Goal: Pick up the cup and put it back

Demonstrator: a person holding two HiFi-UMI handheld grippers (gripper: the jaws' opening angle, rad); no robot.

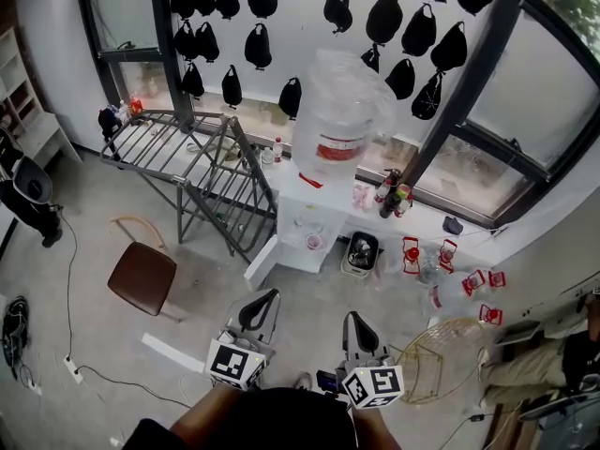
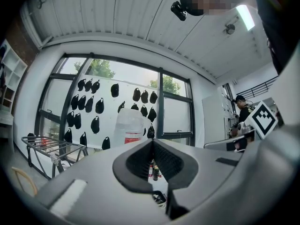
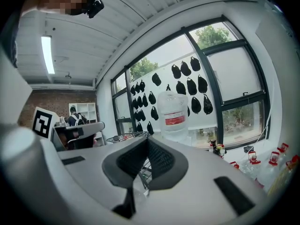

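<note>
A white water dispenser (image 1: 302,216) with a big clear bottle (image 1: 337,120) on top stands by the window, ahead of me. A small cup-like thing with a red rim (image 1: 314,242) sits in its front recess; it is too small to tell more. My left gripper (image 1: 271,294) and right gripper (image 1: 353,316) are low in the head view, side by side and well short of the dispenser. Both are shut with nothing between the jaws. The left gripper (image 2: 152,142) points at the bottle (image 2: 129,124). The right gripper (image 3: 146,139) also faces the bottle (image 3: 174,110).
A grey metal drying rack (image 1: 192,153) stands left of the dispenser, with a brown chair (image 1: 142,277) nearer me. A black bin (image 1: 361,251), red-capped bottles (image 1: 411,253) and a wire basket (image 1: 433,359) lie to the right. A person's legs (image 1: 548,356) show at the far right.
</note>
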